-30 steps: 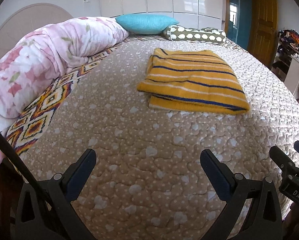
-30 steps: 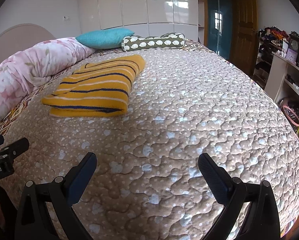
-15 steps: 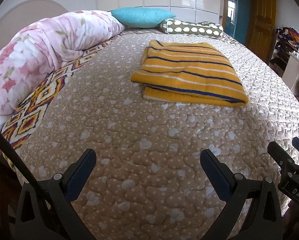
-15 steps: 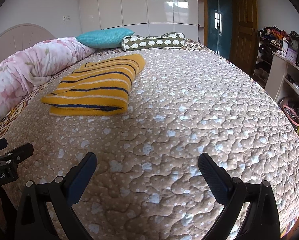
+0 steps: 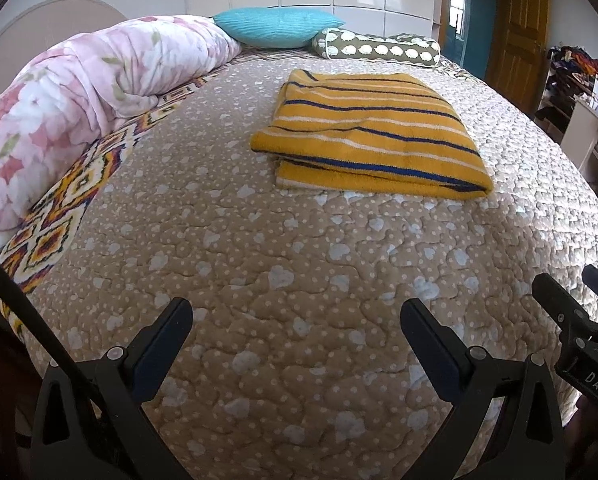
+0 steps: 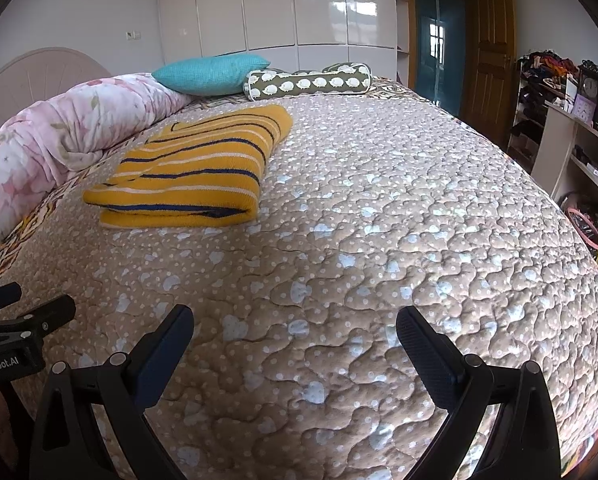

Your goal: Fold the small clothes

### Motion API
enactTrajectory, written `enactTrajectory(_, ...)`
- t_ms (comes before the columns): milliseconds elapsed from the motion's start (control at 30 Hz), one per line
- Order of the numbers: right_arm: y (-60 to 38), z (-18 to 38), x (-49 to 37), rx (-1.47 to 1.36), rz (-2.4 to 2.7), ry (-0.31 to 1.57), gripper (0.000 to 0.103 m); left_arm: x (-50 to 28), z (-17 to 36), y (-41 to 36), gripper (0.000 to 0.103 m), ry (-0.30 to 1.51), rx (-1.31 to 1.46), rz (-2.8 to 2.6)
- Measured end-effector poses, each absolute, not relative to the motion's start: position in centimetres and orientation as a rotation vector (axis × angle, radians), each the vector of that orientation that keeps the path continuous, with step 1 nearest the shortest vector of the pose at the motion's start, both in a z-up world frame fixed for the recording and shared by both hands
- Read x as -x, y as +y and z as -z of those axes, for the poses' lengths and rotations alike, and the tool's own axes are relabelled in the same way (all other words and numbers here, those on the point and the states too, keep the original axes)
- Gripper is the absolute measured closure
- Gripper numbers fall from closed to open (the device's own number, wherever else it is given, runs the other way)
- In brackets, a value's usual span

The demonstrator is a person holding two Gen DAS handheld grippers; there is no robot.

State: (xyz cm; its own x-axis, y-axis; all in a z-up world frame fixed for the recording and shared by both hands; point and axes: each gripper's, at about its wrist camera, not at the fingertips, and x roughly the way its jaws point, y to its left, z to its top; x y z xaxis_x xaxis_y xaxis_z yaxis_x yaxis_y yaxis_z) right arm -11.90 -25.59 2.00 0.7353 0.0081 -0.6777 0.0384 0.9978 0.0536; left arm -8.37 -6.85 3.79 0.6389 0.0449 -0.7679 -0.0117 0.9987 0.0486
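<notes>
A yellow garment with blue and white stripes [image 5: 371,136] lies folded into a neat rectangle on the beige quilted bedspread [image 5: 299,280]. In the right wrist view the same folded garment [image 6: 195,172] sits at the left middle. My left gripper [image 5: 297,320] hovers open over the near part of the bed, well short of the garment, with nothing between its fingers. My right gripper [image 6: 295,330] is also open and empty, to the right of the garment and nearer the bed's foot. Each gripper's body shows at the edge of the other's view.
A rolled pink floral duvet [image 5: 79,92] runs along the bed's left side. A teal pillow [image 5: 277,26] and a green patterned bolster [image 5: 379,48] lie at the head. Shelves with clutter [image 6: 579,128] and a wooden door [image 6: 491,56] stand to the right.
Both grippers have pulled back slightly from the folded garment and the left view has tilted up a little. Both stay open; the garment has not moved.
</notes>
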Motion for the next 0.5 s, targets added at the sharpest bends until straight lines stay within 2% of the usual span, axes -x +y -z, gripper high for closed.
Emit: enactTrajectory(500,-25.36,-1.97,11.88,-0.069,0.019,0.742,0.000,8.26,-3.47,-6.61,0.000,0.889,-0.032,-0.032)
